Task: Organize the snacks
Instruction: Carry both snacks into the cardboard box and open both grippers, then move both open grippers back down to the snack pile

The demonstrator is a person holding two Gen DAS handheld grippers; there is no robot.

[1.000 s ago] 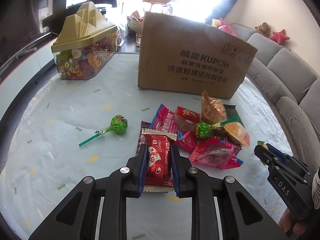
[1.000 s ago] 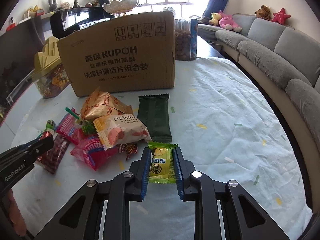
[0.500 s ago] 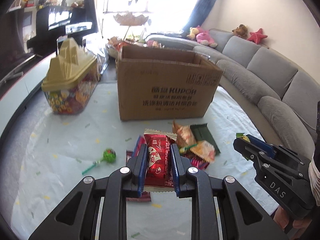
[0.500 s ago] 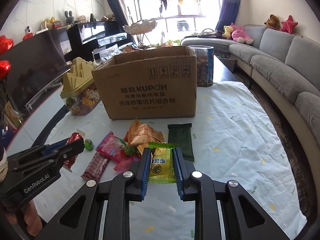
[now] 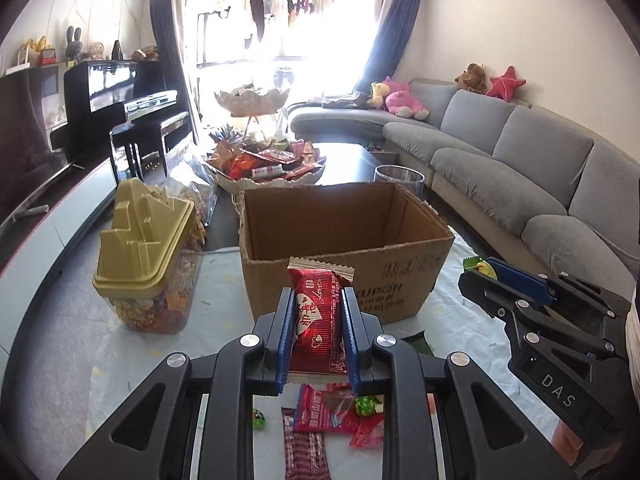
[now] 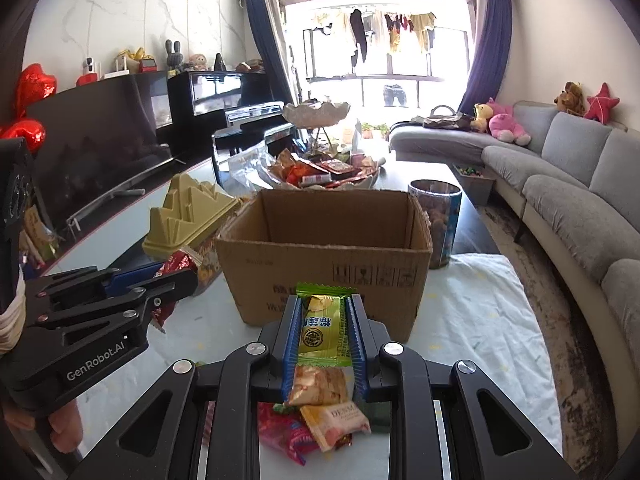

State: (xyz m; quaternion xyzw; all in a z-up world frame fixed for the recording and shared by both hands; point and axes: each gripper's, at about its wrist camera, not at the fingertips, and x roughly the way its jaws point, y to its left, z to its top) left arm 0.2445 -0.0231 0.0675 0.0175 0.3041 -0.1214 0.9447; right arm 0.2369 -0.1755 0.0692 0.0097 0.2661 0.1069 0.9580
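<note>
Snacks under inspection: a red wafer packet [image 5: 318,320] sits clamped in the left gripper [image 5: 317,308], and a yellow-green sweet packet [image 6: 322,326] sits clamped in the right gripper [image 6: 323,312]. Both sets of jaws stand nearly closed, pads pressing the long edges of each wrapper. Both packets hang in the air just in front of the open cardboard box [image 5: 344,256], near its front wall and not yet over its opening. More loose snacks [image 6: 320,420] lie on the white cloth [image 6: 480,312] in front of the box.

Handling, as judged: both packets look light, with thin, glossy, slippery film. The red one seems to hold a stiff bar that could snap under a hard squeeze; the yellow one looks soft. A hold across the middle of the body suits both, since the crimped ends would likely slip or tear. A jar with a gold lid [image 5: 140,240] stands left of the box.
</note>
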